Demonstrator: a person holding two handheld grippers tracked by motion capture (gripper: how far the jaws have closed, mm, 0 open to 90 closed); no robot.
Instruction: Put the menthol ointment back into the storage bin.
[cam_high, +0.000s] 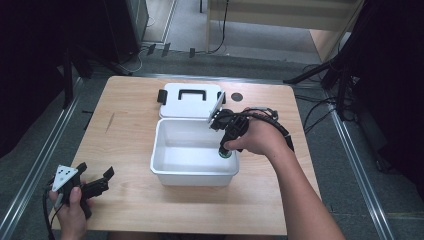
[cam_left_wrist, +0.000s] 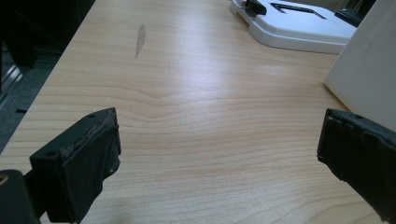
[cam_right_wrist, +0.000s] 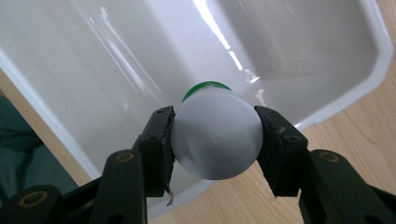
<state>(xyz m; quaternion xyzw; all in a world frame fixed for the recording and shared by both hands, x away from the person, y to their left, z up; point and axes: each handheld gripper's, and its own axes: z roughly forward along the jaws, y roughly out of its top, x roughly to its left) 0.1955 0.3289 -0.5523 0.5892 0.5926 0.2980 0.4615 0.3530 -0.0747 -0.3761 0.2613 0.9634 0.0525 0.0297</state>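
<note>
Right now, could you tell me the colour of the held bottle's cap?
White cap, above a green band; clearest in the right gripper view.

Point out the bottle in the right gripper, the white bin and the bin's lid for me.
bottle (cam_right_wrist: 215, 140): right gripper view, on its round grey end between the jaws.
white bin (cam_high: 195, 175): high view, on its near outer wall.
lid (cam_high: 172, 106): high view, on its flat top left of the black handle.

So the right gripper (cam_high: 226, 150) is pointing down into the open white bin (cam_high: 170, 175) near its right wall, with something small and green (cam_high: 226, 154) at its tip. The bin's lid (cam_high: 189, 100) lies flat just behind it. The left gripper (cam_high: 95, 181) sits at the table's (cam_high: 130, 135) front-left corner, jaws apart.
</note>
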